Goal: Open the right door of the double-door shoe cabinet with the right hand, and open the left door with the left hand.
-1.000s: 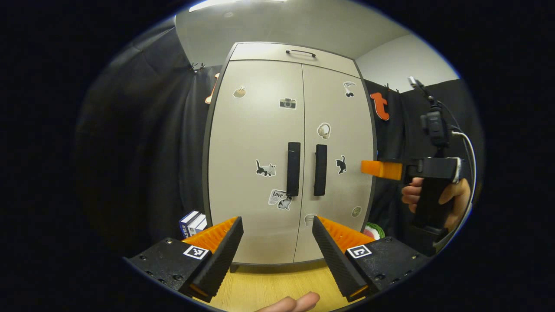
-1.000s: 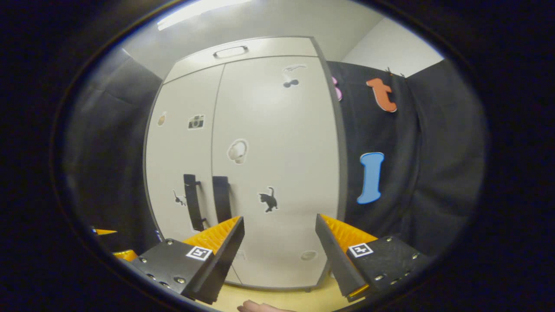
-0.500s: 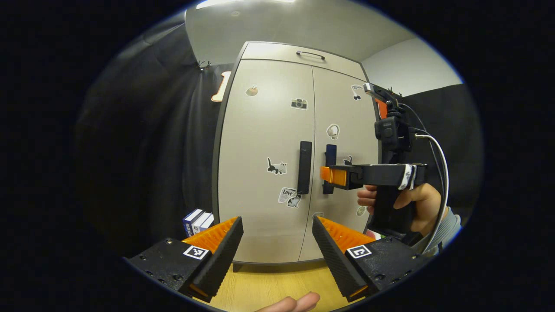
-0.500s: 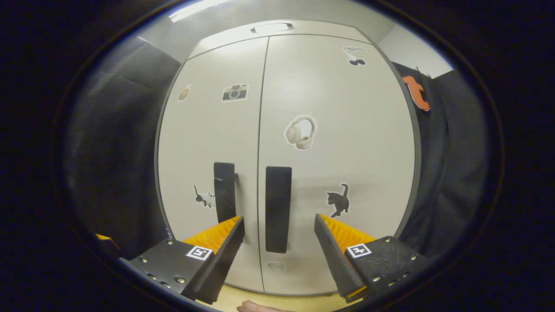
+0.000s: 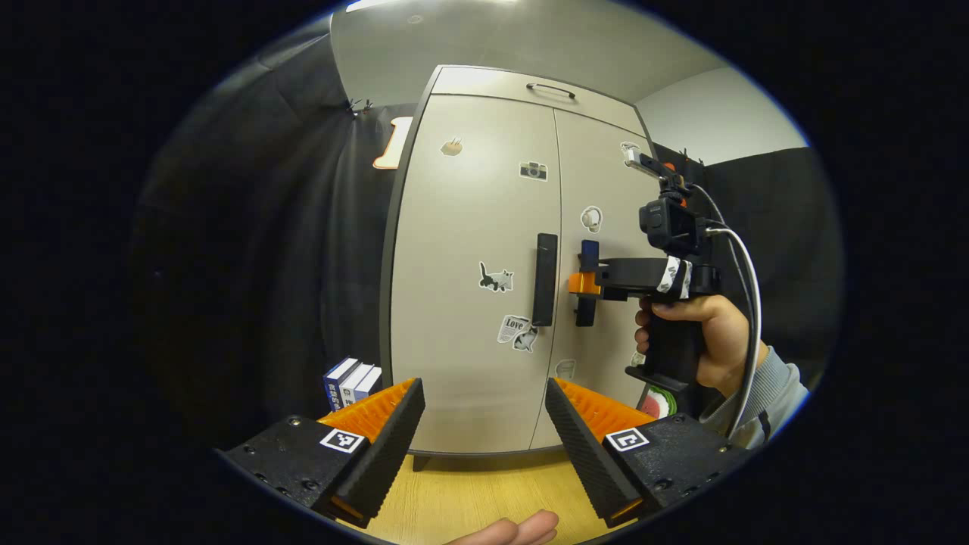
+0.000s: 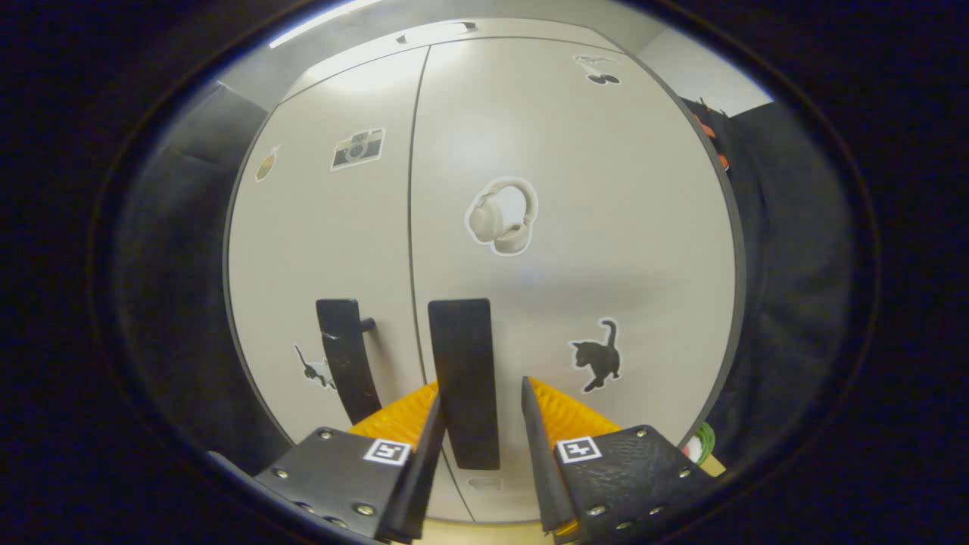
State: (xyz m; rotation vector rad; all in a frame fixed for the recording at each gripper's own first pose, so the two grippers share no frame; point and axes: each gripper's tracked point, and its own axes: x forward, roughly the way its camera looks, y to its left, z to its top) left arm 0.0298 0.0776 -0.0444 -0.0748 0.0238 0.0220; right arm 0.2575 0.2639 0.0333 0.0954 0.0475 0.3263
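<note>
— Beige cabinet (image 5: pixel 469 303), is it standing on the wooden floor (image 5: pixel 469 499)?

— Yes, it is standing upright against the black cloth wall, and both doors are sitting flush. Stickers are dotting the fronts: a headphones sticker (image 6: pixel 503 216) and a black cat sticker (image 6: pixel 598 365) on the right door (image 6: pixel 575 250).

— Where is the right gripper (image 6: pixel 477 424) working?

— It is straddling the right handle (image 6: pixel 463 378), its fingers narrowed to either side of the bar; I cannot tell whether both are pressing on it. A hand (image 5: pixel 711 333) is gripping that tool.

— And the left gripper (image 5: pixel 484 424)?

— It is hanging spread wide, well back from the left handle (image 5: pixel 545 278), holding nothing
</note>
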